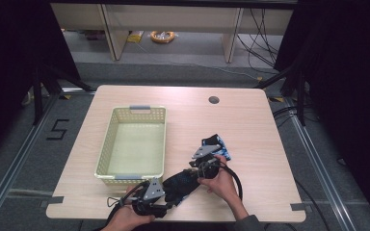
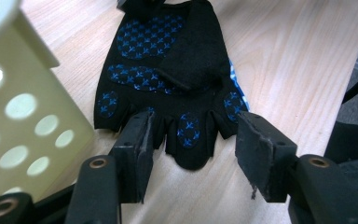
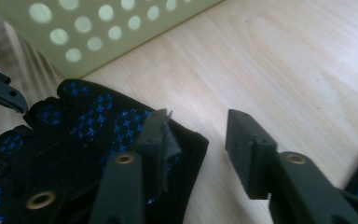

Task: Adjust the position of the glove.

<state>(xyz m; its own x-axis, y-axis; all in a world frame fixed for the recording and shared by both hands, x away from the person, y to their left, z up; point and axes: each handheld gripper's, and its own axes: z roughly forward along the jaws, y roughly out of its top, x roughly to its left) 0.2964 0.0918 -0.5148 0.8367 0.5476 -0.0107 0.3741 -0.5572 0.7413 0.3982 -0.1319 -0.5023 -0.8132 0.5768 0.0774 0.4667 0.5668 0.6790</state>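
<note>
While both tongs stand apart over the black glove point(image 1: 180, 185) at the lower middle of the high view, the basket point(image 1: 107, 149) waits just left of it on the counter point(image 1: 250, 130). Left gripper view: the left tongs point(image 2: 193, 156) bracket the finger stubs, lower centre (lower them before squeezing). Right gripper view: the right tongs point(image 3: 200, 149) straddle the cuff edge at centre, clamped on nothing; shift them leftward onto the fabric.

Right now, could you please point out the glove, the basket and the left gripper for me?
glove point(image 2: 168, 70): left gripper view, on its dotted palm.
basket point(image 1: 139, 109): high view, on its far rim.
left gripper point(image 2: 193, 144): left gripper view, midway between its fingers.
</note>
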